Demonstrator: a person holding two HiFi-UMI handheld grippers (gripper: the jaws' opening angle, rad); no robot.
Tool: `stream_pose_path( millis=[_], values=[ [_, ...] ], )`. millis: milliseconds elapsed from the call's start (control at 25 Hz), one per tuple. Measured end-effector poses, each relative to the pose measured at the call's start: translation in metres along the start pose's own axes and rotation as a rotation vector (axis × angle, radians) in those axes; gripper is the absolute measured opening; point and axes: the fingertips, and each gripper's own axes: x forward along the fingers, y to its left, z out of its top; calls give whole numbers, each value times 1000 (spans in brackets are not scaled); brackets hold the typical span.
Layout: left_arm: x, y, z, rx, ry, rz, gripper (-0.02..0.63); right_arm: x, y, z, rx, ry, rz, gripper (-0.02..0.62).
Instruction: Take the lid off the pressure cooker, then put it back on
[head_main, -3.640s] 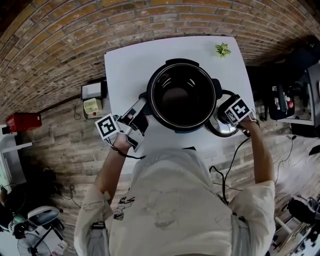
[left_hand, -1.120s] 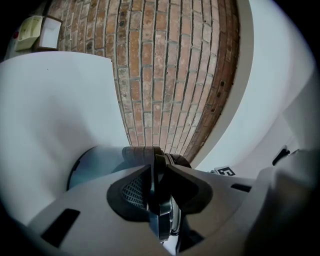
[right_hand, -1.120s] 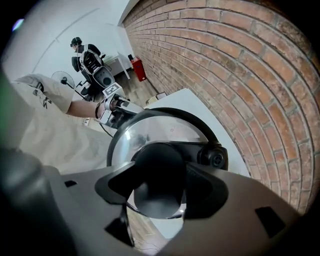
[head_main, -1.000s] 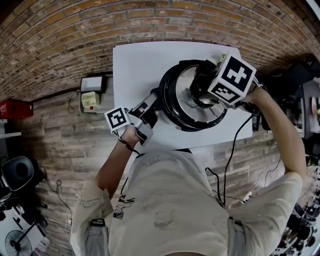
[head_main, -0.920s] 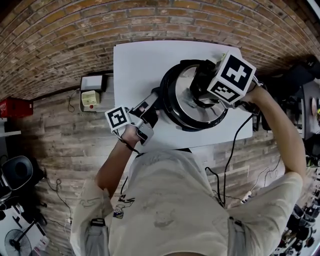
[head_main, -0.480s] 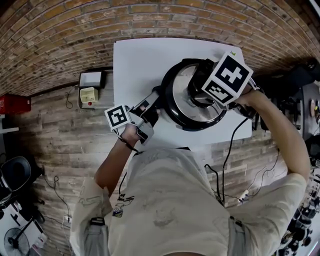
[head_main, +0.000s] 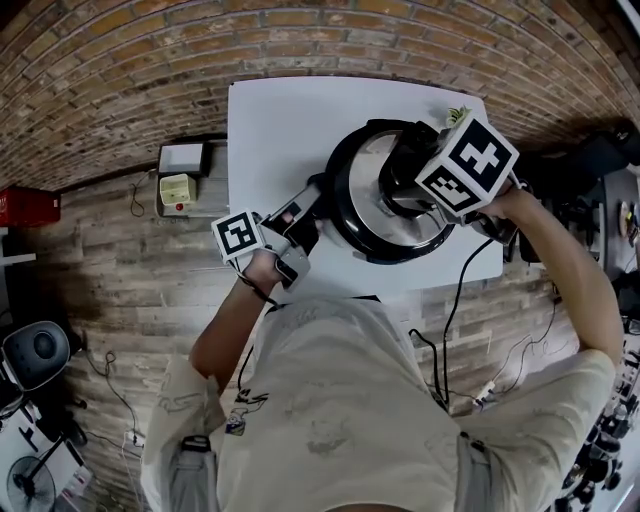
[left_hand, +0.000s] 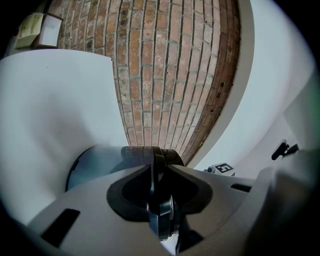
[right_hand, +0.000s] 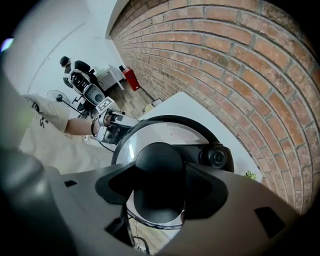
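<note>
Head view has the lid (head_main: 362, 190) lying atop the pressure cooker (head_main: 345, 232) on the white table (head_main: 280, 130). My right tongs (right_hand: 159, 184), pointing down over the cooker, clamp the lid's black knob (right_hand: 159, 162). My left tongs (left_hand: 159, 170), nearly closed, pinch the cooker's side handle (left_hand: 145, 152).

The jaws of the right gripper (right_hand: 160, 176) clamp the black knob (right_hand: 159, 162) of the steel lid (right_hand: 145, 137).

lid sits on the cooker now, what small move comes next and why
Probably twist the lid to lock it, then release: the right gripper clamps the knob, the lid lies on the cooker, and the left gripper holds its side handle.
</note>
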Motion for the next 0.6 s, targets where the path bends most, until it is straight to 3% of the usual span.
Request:
stream_pose_path(
  millis=[200,440,600],
  values=[
    [1,-1,0,-3,5,0,107,1,3,-3,-158,36,16,291],
    [1,0,0,-4,7,-1,107,8,2,4,-65,-9,8,293],
    [0,0,-1,-6,6,-1,107,12,4,4,-93,22,-15,291]
  ],
)
